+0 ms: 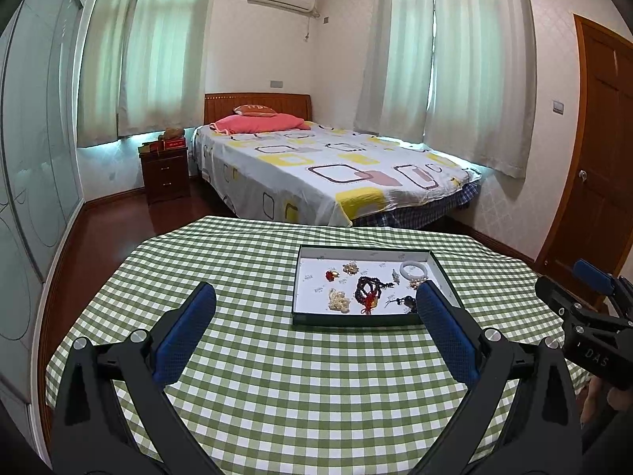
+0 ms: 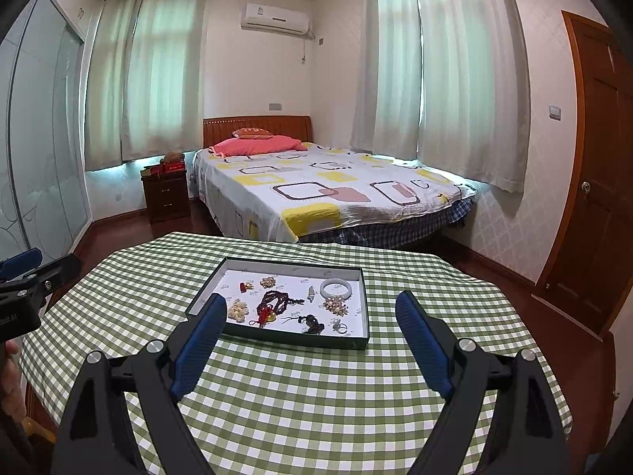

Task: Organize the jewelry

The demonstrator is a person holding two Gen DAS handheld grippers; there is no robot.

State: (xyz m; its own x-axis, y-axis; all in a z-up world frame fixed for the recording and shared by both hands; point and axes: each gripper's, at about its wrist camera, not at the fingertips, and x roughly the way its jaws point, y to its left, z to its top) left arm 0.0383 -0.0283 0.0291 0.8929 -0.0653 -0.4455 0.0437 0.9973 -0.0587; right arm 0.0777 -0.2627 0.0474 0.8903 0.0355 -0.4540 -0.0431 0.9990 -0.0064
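Note:
A shallow dark-rimmed tray (image 1: 368, 320) with a white floor sits on the green checked table (image 1: 277, 376). It holds several jewelry pieces: a white bangle (image 1: 414, 270), a dark bead necklace with a red tassel (image 1: 368, 291), a pearl cluster (image 1: 338, 300), a small red piece (image 1: 330, 275). In the right wrist view the tray (image 2: 292, 339) shows the bangle (image 2: 335, 288) and necklace (image 2: 275, 301). My left gripper (image 1: 316, 297) is open and empty, held above the table before the tray. My right gripper (image 2: 310, 304) is open and empty, just short of the tray's near edge.
A bed (image 1: 328, 170) stands beyond the table, with a dark nightstand (image 1: 164, 174) at its left. A wooden door (image 1: 601, 166) is at the right, and glass wardrobe doors (image 1: 35, 150) at the left. The right gripper shows at the edge of the left wrist view (image 1: 585, 312).

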